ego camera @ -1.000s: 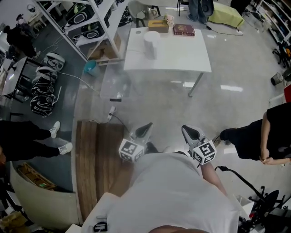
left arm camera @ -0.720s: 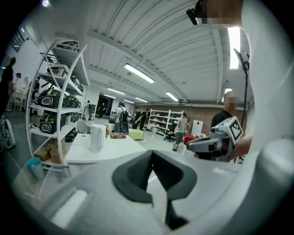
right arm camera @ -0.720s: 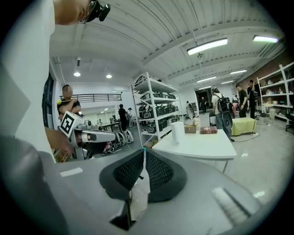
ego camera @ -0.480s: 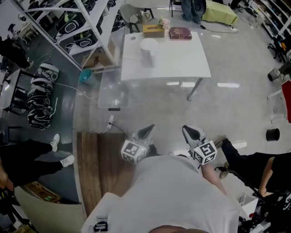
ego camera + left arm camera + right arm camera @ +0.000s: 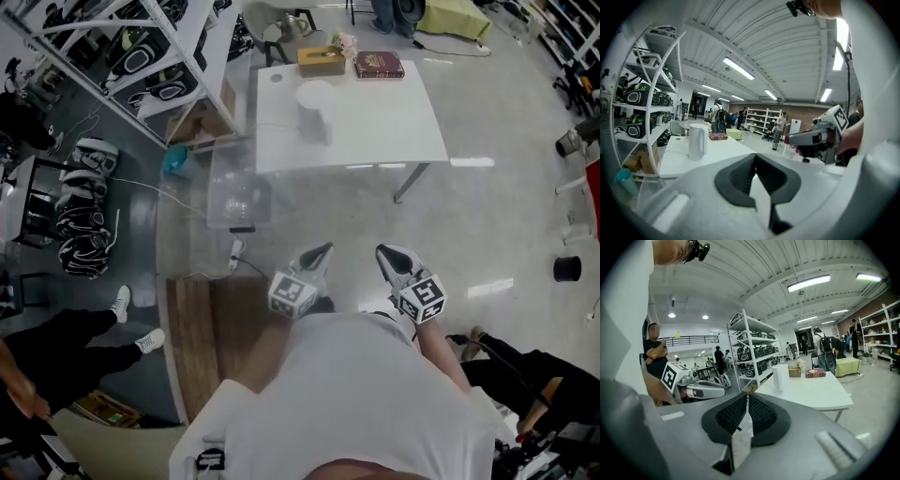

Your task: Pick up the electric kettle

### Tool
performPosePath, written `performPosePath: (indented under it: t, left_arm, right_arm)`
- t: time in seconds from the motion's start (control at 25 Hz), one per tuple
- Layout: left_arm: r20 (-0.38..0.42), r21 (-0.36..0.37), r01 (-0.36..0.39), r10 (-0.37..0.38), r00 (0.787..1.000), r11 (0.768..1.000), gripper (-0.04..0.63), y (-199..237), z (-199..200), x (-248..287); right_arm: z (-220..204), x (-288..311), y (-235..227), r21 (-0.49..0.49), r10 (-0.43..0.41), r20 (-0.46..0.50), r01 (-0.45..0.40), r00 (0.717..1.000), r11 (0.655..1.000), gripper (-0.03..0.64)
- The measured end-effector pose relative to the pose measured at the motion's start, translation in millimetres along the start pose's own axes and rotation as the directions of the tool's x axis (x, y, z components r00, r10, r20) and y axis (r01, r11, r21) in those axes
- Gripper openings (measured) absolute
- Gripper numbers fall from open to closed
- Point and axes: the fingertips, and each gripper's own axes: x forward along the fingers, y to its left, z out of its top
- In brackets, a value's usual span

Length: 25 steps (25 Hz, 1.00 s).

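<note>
A shelving rack [image 5: 141, 66] fills the room's left. Ahead of you stands the white worktop [image 5: 394, 131], with the electric kettle [image 5: 314, 105] upright near its left edge and a book [image 5: 379, 65] at the far side. Your left tongs [image 5: 322, 251] and right tongs [image 5: 387, 255] point forward side by side, both closed and empty, well short of the worktop.

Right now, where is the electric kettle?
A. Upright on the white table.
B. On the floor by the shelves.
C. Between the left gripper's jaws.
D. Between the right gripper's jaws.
A: the electric kettle stands upright on the white table; the left gripper and right gripper are shut, empty, well short of it.
</note>
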Motion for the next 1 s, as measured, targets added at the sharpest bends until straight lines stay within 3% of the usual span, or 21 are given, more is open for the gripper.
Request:
performPosePath:
  t: [0.4,1.0]
  left_arm:
    - [-0.032,0.044,0.101,-0.100,0.994,0.994,0.000,57,-14,35]
    - [-0.046,0.109,0.175,-0.170,0.984,0.979,0.000,125,15,35]
  right_arm:
    - [1,71,-14,0.020,-0.044,-0.036,0.044,0.998,0.999,0.020]
    - [29,147,-26,0.026,-0.112,-0.031,0.113,0.993,0.993,0.020]
